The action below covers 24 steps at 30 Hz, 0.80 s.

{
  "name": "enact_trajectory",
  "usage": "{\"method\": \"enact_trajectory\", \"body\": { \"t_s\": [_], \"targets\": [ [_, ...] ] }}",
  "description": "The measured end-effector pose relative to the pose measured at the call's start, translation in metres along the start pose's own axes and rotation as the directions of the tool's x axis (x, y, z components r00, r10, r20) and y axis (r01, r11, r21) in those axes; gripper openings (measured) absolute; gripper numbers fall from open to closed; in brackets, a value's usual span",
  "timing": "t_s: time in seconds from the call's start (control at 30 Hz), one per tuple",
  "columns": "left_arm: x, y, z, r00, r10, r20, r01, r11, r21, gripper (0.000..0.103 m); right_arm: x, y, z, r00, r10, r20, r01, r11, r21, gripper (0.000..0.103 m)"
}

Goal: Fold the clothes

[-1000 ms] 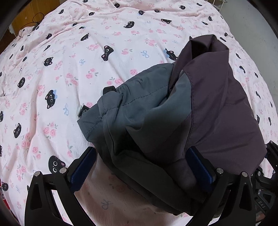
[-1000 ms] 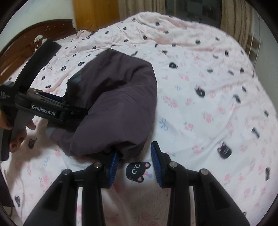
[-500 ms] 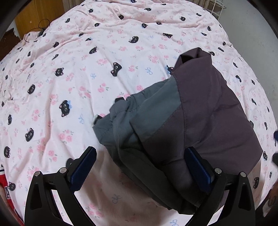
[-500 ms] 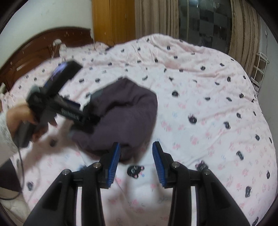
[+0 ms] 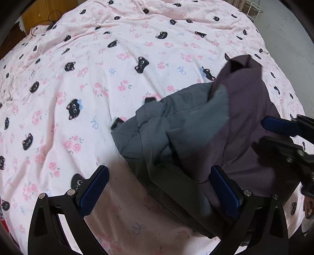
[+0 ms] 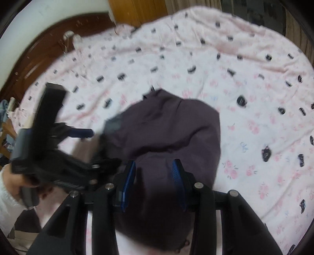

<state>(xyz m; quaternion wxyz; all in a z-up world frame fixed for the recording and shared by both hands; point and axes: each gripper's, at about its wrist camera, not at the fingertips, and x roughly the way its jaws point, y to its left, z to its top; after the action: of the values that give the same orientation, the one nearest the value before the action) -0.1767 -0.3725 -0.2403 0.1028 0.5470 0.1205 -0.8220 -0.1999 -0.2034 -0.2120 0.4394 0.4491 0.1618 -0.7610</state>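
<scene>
A bunched purple and grey garment (image 5: pixel 206 137) lies on the pink cat-print bedsheet (image 5: pixel 98 78). My left gripper (image 5: pixel 162 192) is open, its right finger over the garment's near edge, its left finger over bare sheet. My right gripper (image 6: pixel 154 182) is open with both blue pads over the garment's near purple part (image 6: pixel 166 137); it also shows at the right edge of the left wrist view (image 5: pixel 284 133). The left gripper and the hand holding it show in the right wrist view (image 6: pixel 58 153), left of the garment. That view is blurred.
A dark wooden headboard (image 6: pixel 39 55) curves along the bed's far left. A wooden wardrobe (image 6: pixel 137 9) and curtains (image 6: pixel 196 4) stand behind the bed. A white wire rack (image 5: pixel 253 7) stands past the bed's far corner.
My right gripper has come back down over the garment from a raised position. My left gripper has moved closer to the garment. The garment has stayed in a heap.
</scene>
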Motion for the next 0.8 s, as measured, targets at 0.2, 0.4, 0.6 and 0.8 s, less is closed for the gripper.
{"method": "enact_trajectory", "body": {
  "t_s": [0.2,0.4,0.6,0.8],
  "targets": [
    [0.008,0.009,-0.002,0.999,-0.047,0.003,0.047,0.998,-0.036,0.103,0.035,-0.003,0.009,0.996,-0.035,-0.083,0.033,0.999,-0.017,0.048],
    [-0.017,0.008,-0.006,0.997,-0.053,0.060,0.055,0.998,-0.030,0.101,0.001,-0.001,0.030,0.998,0.066,-0.013,-0.066,0.998,0.003,0.048],
    [-0.051,0.004,-0.014,0.986,-0.110,0.128,0.114,0.993,-0.027,0.101,0.003,0.007,0.062,0.992,0.120,-0.031,-0.120,0.993,0.002,0.048],
    [-0.065,-0.025,-0.027,0.980,-0.145,0.137,0.140,0.989,0.047,0.101,0.033,0.008,0.081,0.977,0.165,-0.132,-0.162,0.986,0.037,0.049]
  ]
}}
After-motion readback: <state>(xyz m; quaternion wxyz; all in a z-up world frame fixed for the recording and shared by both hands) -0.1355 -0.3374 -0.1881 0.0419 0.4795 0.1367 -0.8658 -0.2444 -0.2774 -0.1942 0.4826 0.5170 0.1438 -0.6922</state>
